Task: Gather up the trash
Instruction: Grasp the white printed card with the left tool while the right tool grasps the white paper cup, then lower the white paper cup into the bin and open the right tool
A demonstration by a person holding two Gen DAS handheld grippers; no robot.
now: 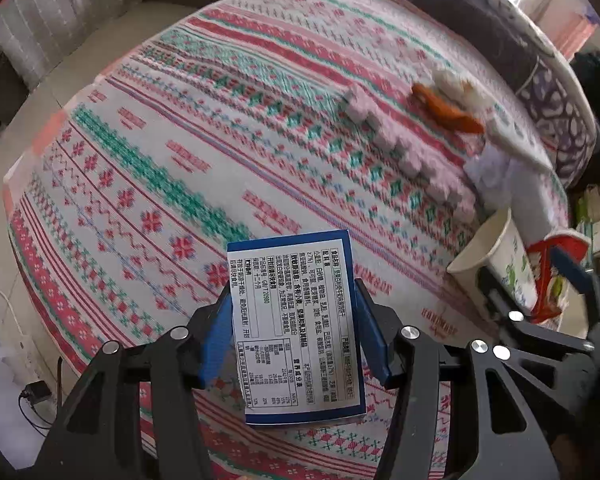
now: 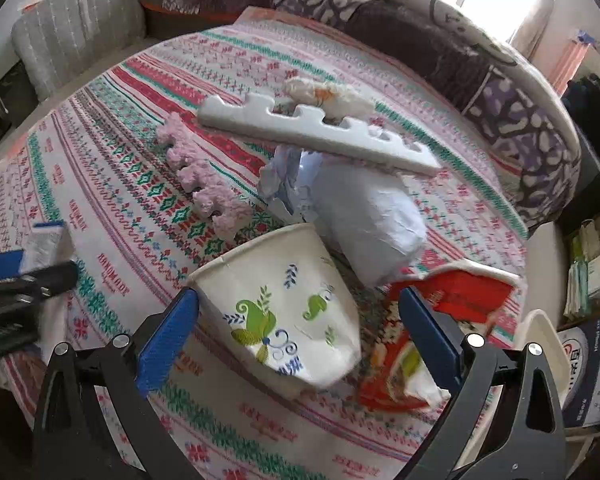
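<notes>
Working over the table (image 2: 112, 216) under its patterned cloth, you have the trash bunched toward the right edge, with the left half bare. Largest there is the pale bag (image 2: 372, 216), lying on its side with the white foam strip (image 2: 312, 128) resting across its top; a crumpled tissue (image 2: 324, 94) sits behind the strip. The pink foam (image 2: 204, 184) lies just left of the bag, flat on the cloth.

Your right gripper (image 2: 298, 328) is spread wide around the tilted paper cup (image 2: 284, 312), pads apart from its walls, and seems to grip nothing yet. Square it to the cup's body, not the rim, and close gently; thin paper will likely crush or squirt out if you pinch hard. The red wrapper (image 2: 460, 300) lies just beside the right finger, so keep that finger from snagging it.

Your left gripper (image 1: 294, 340) is closed on the blue box (image 1: 296, 328), held by its two long edges above the near edge. Hold it level while the right closes.
</notes>
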